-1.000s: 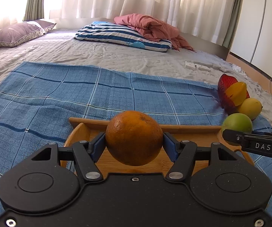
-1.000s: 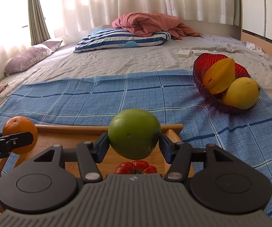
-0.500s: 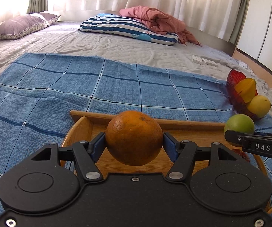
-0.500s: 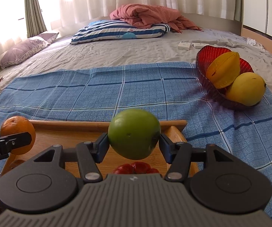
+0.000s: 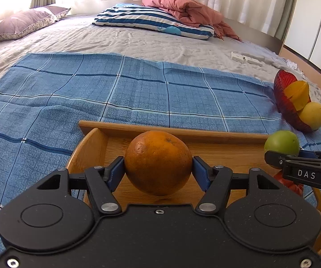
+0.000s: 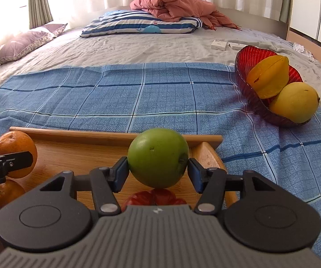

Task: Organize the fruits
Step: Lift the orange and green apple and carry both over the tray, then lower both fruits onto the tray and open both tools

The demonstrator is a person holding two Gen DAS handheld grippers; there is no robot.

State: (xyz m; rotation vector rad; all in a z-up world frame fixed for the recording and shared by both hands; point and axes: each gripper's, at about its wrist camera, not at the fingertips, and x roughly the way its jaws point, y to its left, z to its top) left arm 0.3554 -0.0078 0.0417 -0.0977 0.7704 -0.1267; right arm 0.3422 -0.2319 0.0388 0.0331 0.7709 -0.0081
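Orange round citrus fruit (image 5: 158, 163) centre frame, clamped at its widest girth by left gripper (image 5: 158, 172); right gripper (image 6: 158, 172) pinches smooth green round fruit (image 6: 158, 169) above wooden tray (image 6: 93, 135). Both firm, likely slippery.

Both grippers have tilted downward over the wooden tray (image 6: 97, 135). More of the blue checked cloth (image 5: 138, 93) now shows. A second orange (image 6: 5, 195) has come into view in the tray, below the left gripper (image 5: 158, 167).
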